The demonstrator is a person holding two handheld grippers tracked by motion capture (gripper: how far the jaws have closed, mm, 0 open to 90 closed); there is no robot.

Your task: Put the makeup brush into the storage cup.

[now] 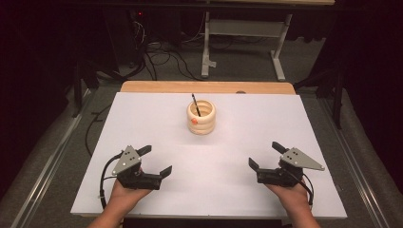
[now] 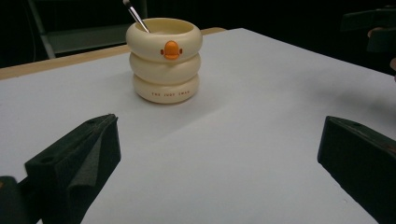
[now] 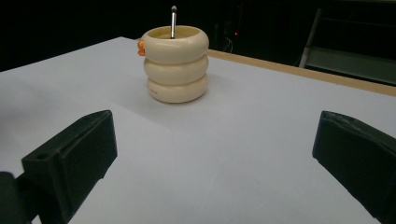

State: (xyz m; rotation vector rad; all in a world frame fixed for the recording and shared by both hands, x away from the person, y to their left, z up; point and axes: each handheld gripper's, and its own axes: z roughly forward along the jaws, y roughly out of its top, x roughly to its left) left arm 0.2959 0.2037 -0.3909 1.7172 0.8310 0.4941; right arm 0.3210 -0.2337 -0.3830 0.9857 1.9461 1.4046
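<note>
so the table [image 1: 142, 118] is a big white surface with a strip of wood showing along its far edge, and there's really just one thing on it. sitting toward the far middle is a cream holder [image 1: 201, 117] shaped like three stacked rings, upright, with a little orange duck beak [image 2: 171, 49] on the top ring. a thin dark pen [image 1: 196, 104] stands inside it, leaning against the rim with its end poking out the top.

both grippers are down at the near edge, well apart from the holder and from each other. the left gripper [image 1: 155, 161] has its jaws spread wide, nothing between them. same story for the right gripper [image 1: 266, 155], jaws wide and empty, and both point roughly at the holder.

my read: nothing's been started yet. the pen sits in the holder untouched, nobody's reaching. everything's left to do, whether that's pulling the pen out or moving the holder, can't say which from here.
</note>
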